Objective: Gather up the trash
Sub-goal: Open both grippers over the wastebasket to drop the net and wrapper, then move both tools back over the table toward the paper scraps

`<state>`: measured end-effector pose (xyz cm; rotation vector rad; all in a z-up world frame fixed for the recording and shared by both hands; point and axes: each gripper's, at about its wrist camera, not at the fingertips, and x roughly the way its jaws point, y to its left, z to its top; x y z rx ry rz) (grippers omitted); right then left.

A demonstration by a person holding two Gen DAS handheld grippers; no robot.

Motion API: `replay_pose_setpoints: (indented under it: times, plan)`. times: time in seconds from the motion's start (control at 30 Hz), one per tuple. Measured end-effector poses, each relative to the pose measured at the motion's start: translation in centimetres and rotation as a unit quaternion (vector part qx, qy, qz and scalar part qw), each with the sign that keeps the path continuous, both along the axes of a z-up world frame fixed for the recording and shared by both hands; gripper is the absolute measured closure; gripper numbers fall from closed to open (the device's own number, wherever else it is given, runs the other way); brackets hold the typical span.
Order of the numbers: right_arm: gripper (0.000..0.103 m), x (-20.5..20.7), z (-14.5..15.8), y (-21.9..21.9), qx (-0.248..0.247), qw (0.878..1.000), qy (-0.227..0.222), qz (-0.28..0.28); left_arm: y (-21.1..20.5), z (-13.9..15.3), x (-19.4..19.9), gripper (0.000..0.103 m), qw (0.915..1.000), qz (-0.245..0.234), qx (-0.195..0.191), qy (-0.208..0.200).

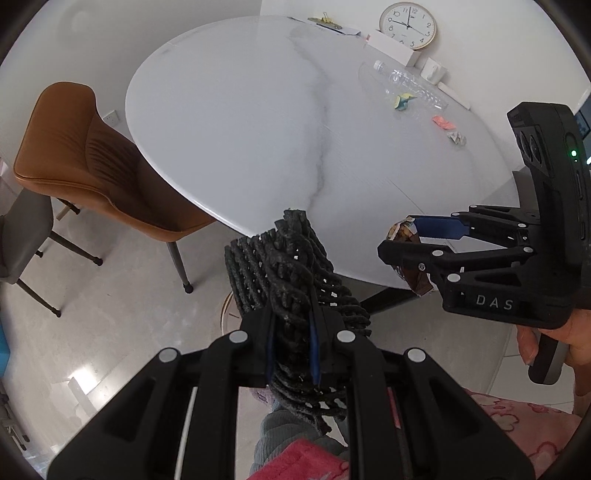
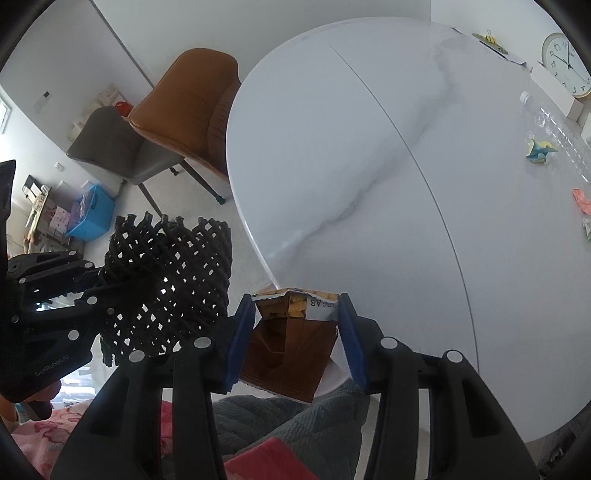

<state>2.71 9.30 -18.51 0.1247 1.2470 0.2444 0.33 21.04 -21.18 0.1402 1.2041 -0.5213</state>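
Right wrist view: right tongs [image 2: 295, 332] pinching brown snack wrapper [image 2: 291, 339] just right of black mesh basket [image 2: 166, 284], rim clamped in left tongs [image 1: 291, 350], off bench [image 2: 369, 147] edge.

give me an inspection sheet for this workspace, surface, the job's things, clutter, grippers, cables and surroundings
Surface: round white marble-look table, mostly bare; loose items lie toward its far side.
Job's things: black mesh basket held off the table's near edge; brown snack wrapper held beside it. On the table: clear plastic bottle lying down, yellow-blue paper scrap, pink scrap, small crumpled scrap.
Clutter: wall clock, white box, binder clips on papers.
Grippers: left gripper shut on the basket wall; right gripper shut on the wrapper.
Cables: nothing seen.
Surroundings: brown chair, grey chair, blue bin on the floor.
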Motion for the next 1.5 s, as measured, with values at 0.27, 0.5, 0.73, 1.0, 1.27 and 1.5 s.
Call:
replay_pose_setpoints:
  times: [0.27,0.5,0.73,1.0,1.27,1.5]
  plan:
    - [0.057,-1.9,-0.8,0.4,-0.010,1.000,0.013,-0.015,-0.1,-2.5,-1.4,0.067,0.9990,-0.030,0.001,0.032]
    - [0.057,-2.2,-1.0,0.2,-0.013,1.000,0.017,-0.020,0.5,-2.1,-1.6,0.047,0.9994,-0.021,-0.008,0.025]
    - [0.057,-2.1,-1.0,0.7,-0.013,1.000,0.013,-0.003,2.3,-0.5,-1.6,0.041,0.9997,0.013,-0.020,0.010]
    - [0.056,-2.7,-1.6,2.2,-0.007,0.999,0.008,0.034,5.5,2.9,-1.7,0.027,0.9968,0.063,-0.002,-0.050]
    - [0.026,-3.0,-1.8,3.3,-0.012,0.999,0.000,0.049,7.5,4.3,-1.3,0.025,0.9934,0.098,-0.007,-0.060]
    - [0.009,-2.9,0.1,2.0,-0.030,0.999,-0.021,0.022,6.5,4.9,-1.6,0.020,0.9936,0.090,-0.012,-0.067]
